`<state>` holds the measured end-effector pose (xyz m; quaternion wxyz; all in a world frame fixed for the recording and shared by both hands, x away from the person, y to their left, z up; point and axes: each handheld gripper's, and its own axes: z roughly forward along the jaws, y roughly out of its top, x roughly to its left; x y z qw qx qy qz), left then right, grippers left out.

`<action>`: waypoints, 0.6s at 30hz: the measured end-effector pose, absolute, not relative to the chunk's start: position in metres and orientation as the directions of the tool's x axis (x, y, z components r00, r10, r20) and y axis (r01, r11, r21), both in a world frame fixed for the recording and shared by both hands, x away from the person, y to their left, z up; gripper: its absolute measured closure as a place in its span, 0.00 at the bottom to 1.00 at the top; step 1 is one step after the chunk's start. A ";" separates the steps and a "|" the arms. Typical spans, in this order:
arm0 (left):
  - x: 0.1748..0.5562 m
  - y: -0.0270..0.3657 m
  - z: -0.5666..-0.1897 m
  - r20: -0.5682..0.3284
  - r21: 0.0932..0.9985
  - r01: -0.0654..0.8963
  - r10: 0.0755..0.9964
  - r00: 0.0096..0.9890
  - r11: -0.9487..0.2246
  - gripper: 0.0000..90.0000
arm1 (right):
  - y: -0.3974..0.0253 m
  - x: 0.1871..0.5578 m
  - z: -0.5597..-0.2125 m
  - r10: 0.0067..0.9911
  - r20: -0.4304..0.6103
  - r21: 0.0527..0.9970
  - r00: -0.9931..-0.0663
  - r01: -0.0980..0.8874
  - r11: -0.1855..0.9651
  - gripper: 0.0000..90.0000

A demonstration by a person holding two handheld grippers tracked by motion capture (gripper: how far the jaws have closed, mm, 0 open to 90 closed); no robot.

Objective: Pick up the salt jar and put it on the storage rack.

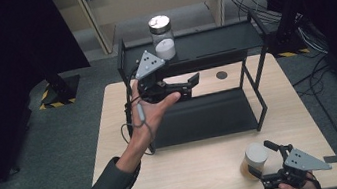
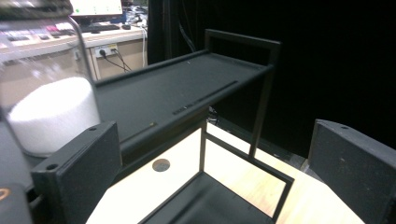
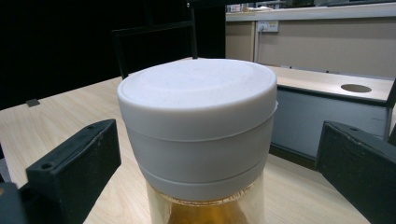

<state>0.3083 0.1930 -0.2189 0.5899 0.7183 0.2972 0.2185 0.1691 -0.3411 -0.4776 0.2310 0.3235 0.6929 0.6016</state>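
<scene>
No text, label or number is legible.

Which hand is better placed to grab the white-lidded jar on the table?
Right. The right tool is open beside the white-lidded jar, which sits between its jaws in the right gripper view. The left tool is open up by the shelf rack.

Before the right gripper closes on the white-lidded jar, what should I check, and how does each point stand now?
1. right gripper open: ok, jaws stand wide apart.
2. white-lidded jar between the jaws: ok, centred in the right gripper view.
3. Jar upright on the table: ok.
4. Jaws at a good height on the jar: cannot tell; they look level with the lid.
5. left gripper out of the way: ok, open, up by the black shelf.
6. Shelf room beside the glass jar: ok, the top tier is bare to its right.
</scene>
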 end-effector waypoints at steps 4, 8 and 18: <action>0.303 0.193 -0.229 -0.036 0.979 0.161 0.666 0.745 -0.127 0.02 | -0.341 0.169 -0.478 0.726 0.068 0.983 -0.684 0.170 0.068 0.00; 0.298 0.195 -0.239 -0.027 0.981 0.145 0.650 0.760 -0.129 0.02 | -0.341 0.169 -0.478 0.726 0.071 0.983 -0.684 0.171 0.065 0.00; 0.285 0.207 -0.268 -0.033 0.985 0.131 0.627 0.779 -0.110 0.02 | -0.342 0.169 -0.478 0.727 0.073 0.984 -0.683 0.170 0.061 0.00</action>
